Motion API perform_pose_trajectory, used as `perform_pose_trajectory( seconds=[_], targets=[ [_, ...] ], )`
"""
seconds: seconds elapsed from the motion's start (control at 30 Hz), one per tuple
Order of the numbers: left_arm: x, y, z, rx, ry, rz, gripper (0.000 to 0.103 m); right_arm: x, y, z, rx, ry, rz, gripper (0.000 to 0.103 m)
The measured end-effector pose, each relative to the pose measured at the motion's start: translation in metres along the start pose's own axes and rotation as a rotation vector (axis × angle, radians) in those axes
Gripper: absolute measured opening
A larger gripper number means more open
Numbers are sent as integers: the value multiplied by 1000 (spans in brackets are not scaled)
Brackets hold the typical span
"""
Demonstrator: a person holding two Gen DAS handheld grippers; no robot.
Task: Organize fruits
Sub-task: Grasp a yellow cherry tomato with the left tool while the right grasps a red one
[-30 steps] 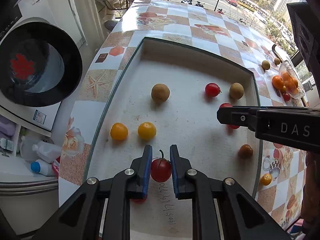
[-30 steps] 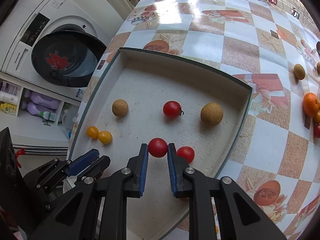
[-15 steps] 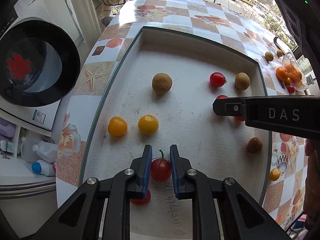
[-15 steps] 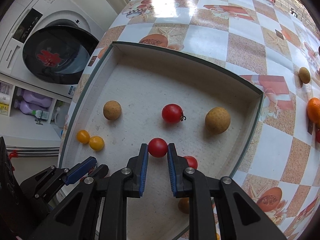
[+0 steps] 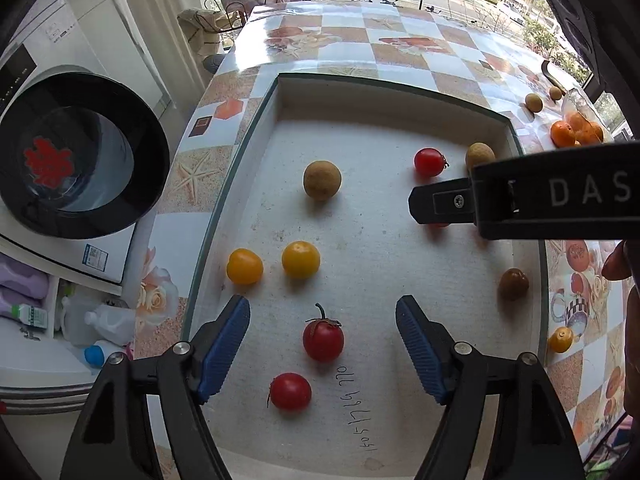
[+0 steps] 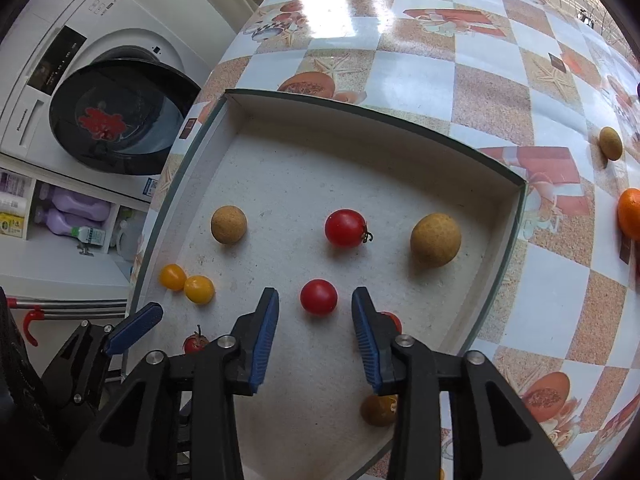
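Note:
A shallow white tray on the tiled table holds red cherry tomatoes, two yellow tomatoes and brown longans. My left gripper is open; a stemmed red tomato lies free on the tray between its fingers, another red tomato just nearer. My right gripper is open around a red tomato resting on the tray. A further red tomato and longans lie beyond. The right gripper crosses the left wrist view from the right.
Outside the tray to the right lie a longan, oranges in a clear bag, a dark fruit and a small orange fruit. A washing machine with an open door stands left of the table.
Both grippers have opened and let go of their red tomatoes, which now rest on the tray. Both cameras sit a little higher and further back.

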State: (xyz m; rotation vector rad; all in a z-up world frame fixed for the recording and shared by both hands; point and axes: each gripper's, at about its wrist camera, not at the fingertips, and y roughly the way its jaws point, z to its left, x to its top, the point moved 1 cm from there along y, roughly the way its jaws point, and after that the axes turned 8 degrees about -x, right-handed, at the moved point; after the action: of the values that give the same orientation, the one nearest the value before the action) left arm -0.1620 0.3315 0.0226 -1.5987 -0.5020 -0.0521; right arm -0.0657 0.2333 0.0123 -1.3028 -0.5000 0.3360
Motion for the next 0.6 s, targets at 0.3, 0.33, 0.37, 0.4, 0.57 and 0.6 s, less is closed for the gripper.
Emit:
perform_pose_trajectory(
  seconds=[0.3,0.33,0.37,0.4,0.57,0.6],
  targets=[
    [3,-17,-21,-27,37,-1,77,-27,-57,-44,-6,109,-100,77],
    [2,-19,-27,-30,47,-5,77,-33,-61,-55,-17,129,-100,78],
    [2,-21,-32,-32,56,-7,77,-40,-65,-65,-29,149,-99,78],
    [0,-24,-38,-38,61,-9,77,-47,-68,-75,-43,169,-96,78],
    [-5,-34,-74,-79,95,-16,77,-88,-75,-128,-114,273,-56,78],
    [-7,-37,-82,-89,104,-18,77,-96,-75,-138,-125,293,-45,78]
  ],
)
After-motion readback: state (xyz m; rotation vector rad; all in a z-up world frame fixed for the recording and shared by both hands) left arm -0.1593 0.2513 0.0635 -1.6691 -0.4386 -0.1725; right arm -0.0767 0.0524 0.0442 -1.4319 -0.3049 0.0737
